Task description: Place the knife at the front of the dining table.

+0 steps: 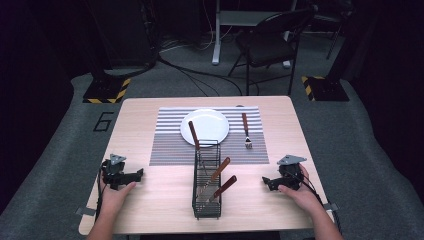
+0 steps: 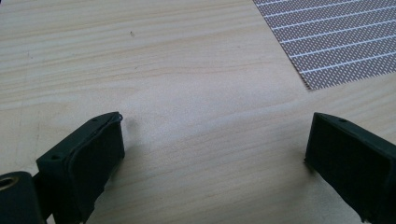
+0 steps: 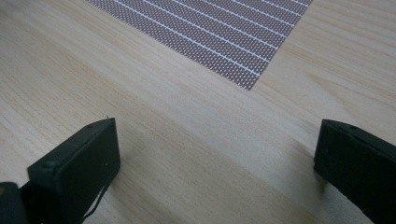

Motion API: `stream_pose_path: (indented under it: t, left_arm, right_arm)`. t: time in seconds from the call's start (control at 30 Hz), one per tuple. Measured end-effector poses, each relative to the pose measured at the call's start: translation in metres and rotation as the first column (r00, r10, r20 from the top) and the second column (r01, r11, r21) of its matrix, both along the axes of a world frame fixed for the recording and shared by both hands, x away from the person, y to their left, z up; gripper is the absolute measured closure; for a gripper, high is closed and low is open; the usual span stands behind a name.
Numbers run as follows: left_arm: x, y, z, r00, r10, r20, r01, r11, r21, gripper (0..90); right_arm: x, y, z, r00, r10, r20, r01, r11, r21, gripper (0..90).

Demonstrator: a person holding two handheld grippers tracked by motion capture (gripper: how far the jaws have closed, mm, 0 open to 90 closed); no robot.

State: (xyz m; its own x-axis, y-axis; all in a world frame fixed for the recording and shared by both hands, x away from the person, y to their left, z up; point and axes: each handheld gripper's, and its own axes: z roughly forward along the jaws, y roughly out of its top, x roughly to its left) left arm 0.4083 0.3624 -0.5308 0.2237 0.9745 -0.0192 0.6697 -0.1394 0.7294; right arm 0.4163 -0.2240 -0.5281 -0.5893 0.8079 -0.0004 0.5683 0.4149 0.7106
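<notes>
A black wire caddy stands at the front middle of the wooden table, with three brown-handled utensils leaning in it. Behind it a white plate lies on a striped placemat, and a brown-handled fork rests on the mat to the plate's right. My left gripper rests on the table left of the caddy, held by a hand; its jaws stand wide apart over bare wood. My right gripper rests to the caddy's right, also open over bare wood.
A corner of the placemat shows ahead of the left gripper, and another corner of the placemat ahead of the right one. Beyond the table stand a black folding chair and cables on grey carpet.
</notes>
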Motion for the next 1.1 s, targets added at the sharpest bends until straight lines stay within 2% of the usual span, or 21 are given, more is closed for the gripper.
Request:
stream_pose_path:
  t: [0.3, 0.5, 0.7, 0.77, 0.87, 1.03, 1.1]
  left_arm:
    - [-0.0001, -0.0001, 0.0, 1.0, -0.003, 0.0, 0.003, 1.0, -0.002, 4.4]
    - [-0.0005, -0.0001, 0.0008, 0.9999, -0.013, -0.006, 0.013, 0.9998, 0.012, 4.4]
    - [-0.0009, -0.001, 0.0006, 1.0, -0.009, 0.0, 0.009, 0.9999, 0.005, 5.0]
    - [-0.0012, -0.0014, 0.0013, 1.0, -0.008, -0.002, 0.008, 0.9999, 0.008, 6.8]
    - [-0.0035, -0.0034, 0.0041, 0.9999, -0.013, -0.006, 0.013, 0.9999, 0.005, 15.3]
    - [-0.0036, -0.0046, 0.0047, 0.9999, -0.008, -0.012, 0.008, 0.9999, 0.006, 16.1]
    - [-0.0045, -0.0043, 0.007, 0.9997, -0.014, -0.02, 0.014, 0.9999, 0.003, 21.1]
  right_arm:
    - [0.0001, -0.0001, 0.0001, 1.0, 0.003, -0.002, -0.003, 1.0, 0.0, 0.0]
    - [0.0001, -0.0001, 0.0001, 1.0, 0.003, -0.002, -0.003, 1.0, 0.0, 0.0]
    - [0.0001, -0.0001, 0.0001, 1.0, 0.003, -0.001, -0.003, 1.0, -0.001, 0.0]
    - [0.0002, -0.0001, 0.0001, 1.0, 0.003, -0.001, -0.003, 1.0, -0.001, 0.0]
    - [0.0001, -0.0001, 0.0001, 1.0, 0.002, -0.002, -0.002, 1.0, 0.0, 0.0]
    - [0.0001, -0.0001, 0.0001, 1.0, 0.003, -0.001, -0.003, 1.0, -0.001, 0.0]
    - [0.0001, -0.0001, 0.0001, 1.0, 0.003, -0.001, -0.003, 1.0, -0.001, 0.0]
